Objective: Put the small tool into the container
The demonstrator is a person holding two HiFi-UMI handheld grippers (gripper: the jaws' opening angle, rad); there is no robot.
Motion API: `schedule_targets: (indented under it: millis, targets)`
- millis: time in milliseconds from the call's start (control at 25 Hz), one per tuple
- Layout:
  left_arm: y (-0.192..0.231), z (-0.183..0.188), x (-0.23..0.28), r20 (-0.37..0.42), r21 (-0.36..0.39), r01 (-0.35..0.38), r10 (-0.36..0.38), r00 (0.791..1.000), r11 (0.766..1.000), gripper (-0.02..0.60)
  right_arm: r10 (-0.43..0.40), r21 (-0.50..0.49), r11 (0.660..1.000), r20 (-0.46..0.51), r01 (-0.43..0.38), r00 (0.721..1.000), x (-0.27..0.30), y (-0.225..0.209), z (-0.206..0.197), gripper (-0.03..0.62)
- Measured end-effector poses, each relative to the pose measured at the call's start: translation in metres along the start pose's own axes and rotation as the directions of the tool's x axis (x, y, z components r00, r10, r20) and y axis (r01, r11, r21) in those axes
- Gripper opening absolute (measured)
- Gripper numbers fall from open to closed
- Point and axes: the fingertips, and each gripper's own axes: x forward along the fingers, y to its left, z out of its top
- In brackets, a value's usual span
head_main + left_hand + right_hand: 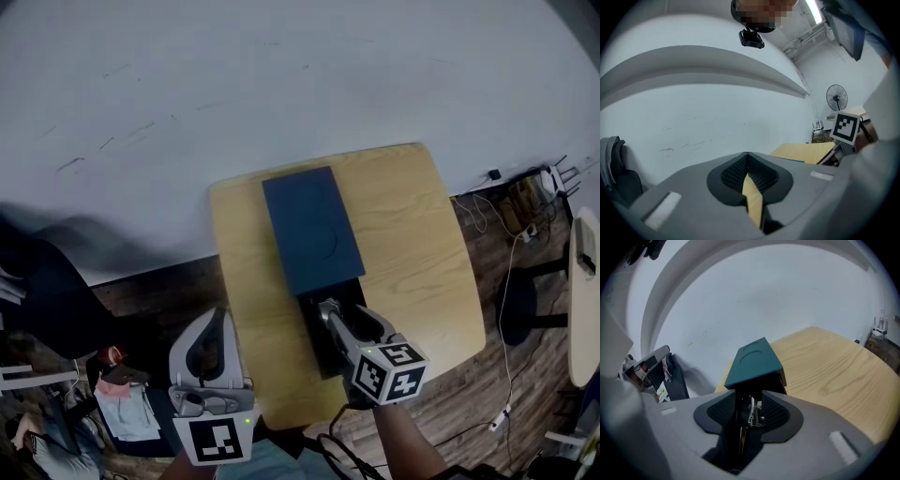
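A dark blue container (312, 230) lies on the wooden table (422, 253), its lid slid back so the black inside (317, 349) shows at the near end. My right gripper (328, 314) hangs over that opening. In the right gripper view its jaws stand open (749, 397), and a small metal tool (751, 414) sits between them in the dark inside of the container (753, 361), with gaps to both pads. My left gripper (217, 314) is off the table's near left edge, shut and empty (747, 157).
The table's bare wood spreads to the right of the container. A pale wall rises behind it. Clutter and a bag (122, 394) lie on the floor at the left, with cables (511, 244) and a chair base at the right. A fan (836, 97) stands far off.
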Motion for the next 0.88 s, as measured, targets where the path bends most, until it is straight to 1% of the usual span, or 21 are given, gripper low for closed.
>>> schedule_targets:
  millis: [120, 240, 320, 400, 520, 680, 800, 880]
  targets:
    - [-0.006, 0.009, -0.008, 0.019, 0.001, 0.003, -0.003, 1.000, 1.000, 0.012, 0.001, -0.027, 1.000, 0.048, 0.001, 0.999, -0.018, 0.009, 0.011, 0.175]
    - [-0.015, 0.026, -0.020, 0.058, -0.039, 0.011, -0.009, 0.998, 0.999, 0.012, 0.013, -0.059, 0.998, 0.112, -0.007, 0.994, -0.044, 0.023, 0.025, 0.166]
    - [-0.024, 0.043, -0.029, 0.098, -0.061, 0.026, -0.020, 0.995, 0.998, 0.012, 0.028, -0.089, 0.996, 0.166, -0.013, 0.986, -0.067, 0.037, 0.035, 0.149]
    - [-0.034, 0.062, -0.039, 0.141, -0.068, 0.044, -0.035, 0.989, 0.997, 0.012, 0.050, -0.127, 0.992, 0.229, -0.021, 0.972, -0.093, 0.053, 0.047, 0.129]
    - [-0.048, 0.093, -0.052, 0.206, -0.075, 0.072, -0.055, 0.977, 0.995, 0.012, 0.077, -0.202, 0.979, 0.333, -0.009, 0.940, -0.136, 0.080, 0.064, 0.080]
    - [-0.067, 0.133, -0.080, 0.278, -0.079, 0.108, -0.083, 0.957, 0.991, 0.012, 0.080, -0.290, 0.955, 0.455, 0.063, 0.887, -0.195, 0.109, 0.078, 0.028]
    - [-0.082, 0.160, -0.105, 0.329, -0.075, 0.128, -0.096, 0.939, 0.989, 0.012, 0.089, -0.339, 0.934, 0.523, 0.111, 0.848, -0.234, 0.127, 0.081, 0.012]
    - [-0.089, 0.174, -0.120, 0.356, -0.072, 0.133, -0.099, 0.929, 0.989, 0.012, 0.098, -0.364, 0.920, 0.571, 0.145, 0.815, -0.255, 0.138, 0.084, 0.003]
